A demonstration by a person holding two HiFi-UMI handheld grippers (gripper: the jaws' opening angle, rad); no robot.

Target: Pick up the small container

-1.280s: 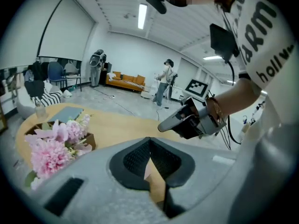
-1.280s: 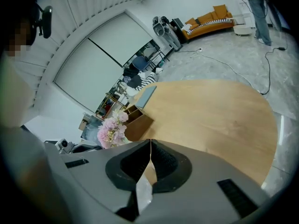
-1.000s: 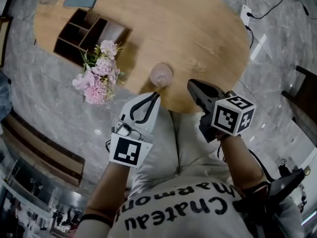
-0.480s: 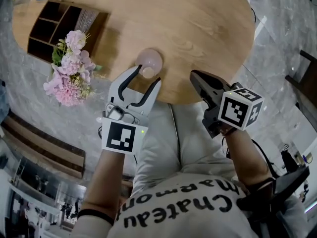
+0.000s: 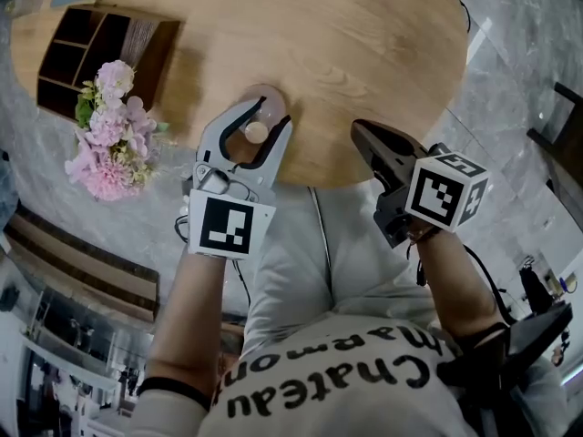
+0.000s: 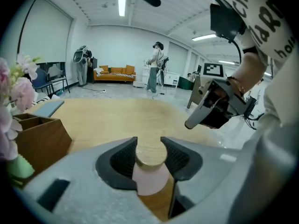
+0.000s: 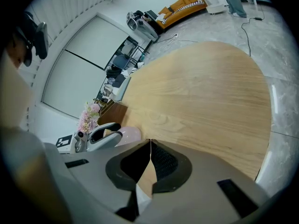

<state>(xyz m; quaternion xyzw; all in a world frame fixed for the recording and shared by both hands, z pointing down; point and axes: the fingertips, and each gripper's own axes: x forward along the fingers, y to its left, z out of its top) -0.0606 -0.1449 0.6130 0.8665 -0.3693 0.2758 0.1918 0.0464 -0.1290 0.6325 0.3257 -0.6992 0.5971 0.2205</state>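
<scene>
Head view: we are reaching the left gripper (image 5: 275, 114) over the near edge of the table (image 5: 383, 44). Its jaws are standing apart on either side of the small container (image 5: 266, 96), which is sitting at about 11 o'clock from the frame's centre. The container's wooden cap (image 5: 256, 132) is showing between the jaws. The right gripper (image 5: 358, 129) is hovering at the container's 3 o'clock, well apart from it, and pink flowers (image 5: 107, 139) are standing at its 9 o'clock.

Left gripper view: the jaws have just been closing, with the cap and pink body between the pads. We are judging that they are not yet pressing.

Right gripper view: the jaws are meeting, with nothing between them.

We are judging the grasp itself to be the step in hand. The next move is calling for the left jaws to finish closing squarely on the container, followed by a straight lift.
</scene>
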